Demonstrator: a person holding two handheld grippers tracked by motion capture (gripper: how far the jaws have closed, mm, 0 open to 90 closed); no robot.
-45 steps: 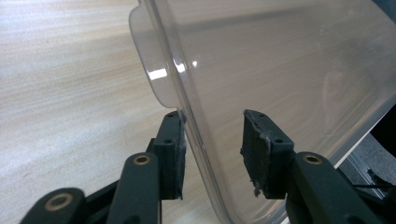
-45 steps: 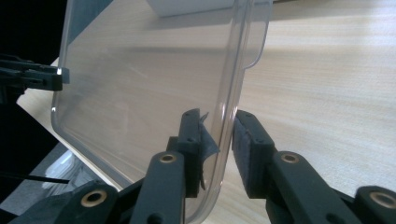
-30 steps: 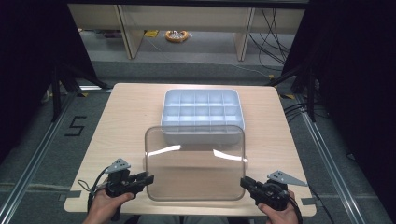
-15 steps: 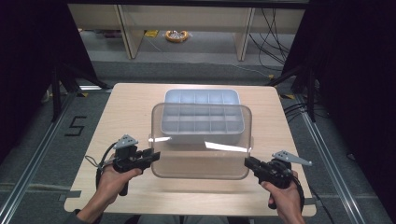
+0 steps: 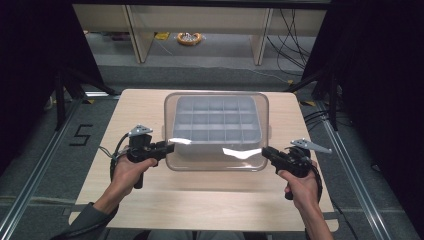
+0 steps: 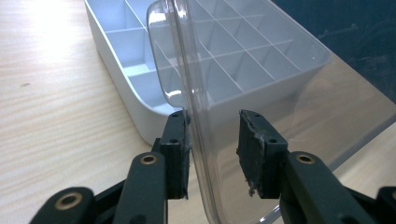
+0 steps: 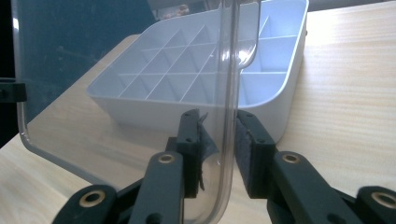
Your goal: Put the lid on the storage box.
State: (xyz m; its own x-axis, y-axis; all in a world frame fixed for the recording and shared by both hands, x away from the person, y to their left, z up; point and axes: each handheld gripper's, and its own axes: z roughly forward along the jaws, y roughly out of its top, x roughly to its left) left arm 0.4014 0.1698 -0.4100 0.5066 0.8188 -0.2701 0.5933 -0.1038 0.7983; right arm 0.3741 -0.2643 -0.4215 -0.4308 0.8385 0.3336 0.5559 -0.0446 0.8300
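A clear plastic lid (image 5: pixel 216 161) hangs level over a pale grey compartment tray (image 5: pixel 215 146) in the middle of the table and covers nearly all of it. My left gripper (image 5: pixel 170 146) is shut on the lid's left rim and my right gripper (image 5: pixel 265 151) on its right rim. In the left gripper view the lid's edge (image 6: pixel 187 70) stands between the black jaws (image 6: pixel 212 154), with the tray (image 6: pixel 121 65) just behind. In the right gripper view the jaws (image 7: pixel 219 149) pinch the rim (image 7: pixel 229 70) in front of the tray's wall (image 7: pixel 275 107).
The light wooden table (image 5: pixel 150 200) has bare room in front of the tray and at both sides. A floor mark "5" (image 5: pixel 80 135) lies to the left. An orange coil (image 5: pixel 189 37) and shelf legs stand beyond the far edge; cables run at the right.
Both grippers have carried the lid away from the near table edge, and it now hangs over the tray instead of in front of it.
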